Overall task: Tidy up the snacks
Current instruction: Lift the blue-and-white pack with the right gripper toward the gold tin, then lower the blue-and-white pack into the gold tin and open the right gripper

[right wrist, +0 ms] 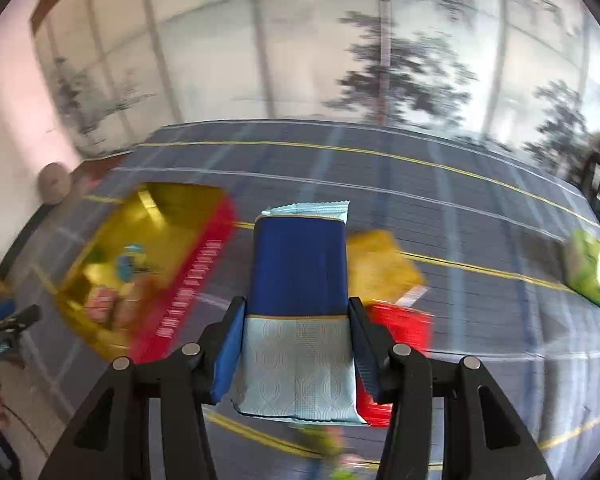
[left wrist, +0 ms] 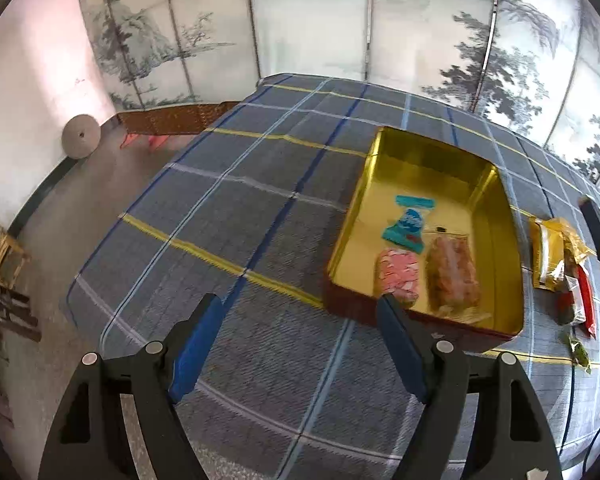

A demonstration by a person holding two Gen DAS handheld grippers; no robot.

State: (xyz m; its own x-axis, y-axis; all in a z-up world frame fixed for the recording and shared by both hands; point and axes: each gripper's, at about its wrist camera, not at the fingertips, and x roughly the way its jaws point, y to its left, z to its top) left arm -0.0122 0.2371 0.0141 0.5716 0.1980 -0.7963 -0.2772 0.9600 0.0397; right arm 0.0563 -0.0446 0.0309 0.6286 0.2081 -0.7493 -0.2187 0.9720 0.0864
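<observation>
While the right gripper [right wrist: 296, 344] has its jaws clamped on a blue and silver snack packet [right wrist: 298, 304] above the plaid-covered bench [left wrist: 260, 208], the left gripper [left wrist: 300, 344] hangs with jaws apart and empty beside the gold tin [left wrist: 500, 240] holding three snacks.

The tin tray [left wrist: 496, 240] is sitting on the tablecloth [left wrist: 260, 240], holding three snack packets [left wrist: 452, 272] toward its near end. More loose packets [left wrist: 556, 256] are lying on the cloth just right of the tray.
</observation>
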